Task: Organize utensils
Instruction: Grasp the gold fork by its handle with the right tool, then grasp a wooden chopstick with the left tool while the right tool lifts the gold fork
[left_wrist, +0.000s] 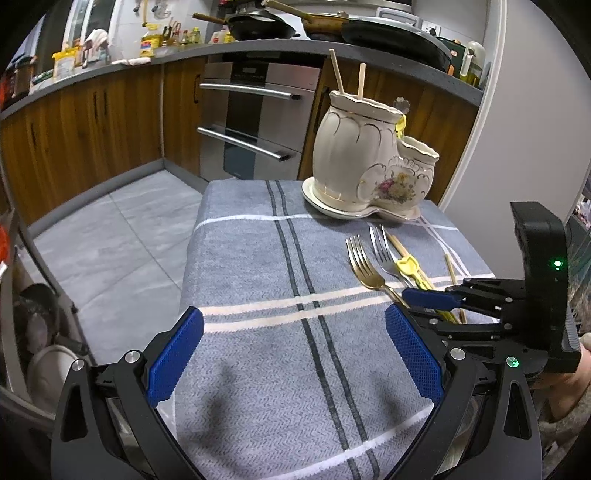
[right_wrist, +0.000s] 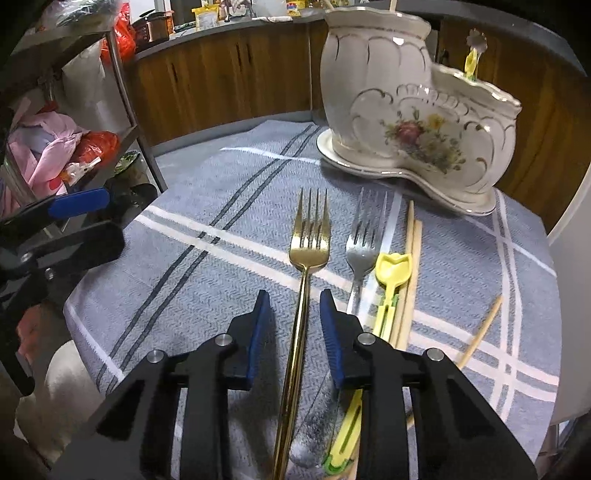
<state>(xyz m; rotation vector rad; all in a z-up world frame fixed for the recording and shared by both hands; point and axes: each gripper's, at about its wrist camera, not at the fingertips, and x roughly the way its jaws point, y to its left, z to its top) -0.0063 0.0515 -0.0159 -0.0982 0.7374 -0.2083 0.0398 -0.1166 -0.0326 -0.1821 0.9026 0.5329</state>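
— What was the right gripper (right_wrist: 293, 314) doing?

— It was low over the cloth (right_wrist: 207, 280), jaws parted, one on each side of the gold fork's (right_wrist: 309, 243) handle, neither pad touching it that I could see.

— And the left gripper (left_wrist: 293, 354)?

— Spread wide above bare cloth, grasping nothing.

— Where were the other utensils?

— The silver fork (right_wrist: 362, 247), a yellow tool (right_wrist: 392, 271) and chopsticks (right_wrist: 413, 273) lay just right of the gold fork. The holder (right_wrist: 413, 107) stood beyond them, two sticks (left_wrist: 349, 75) upright inside.
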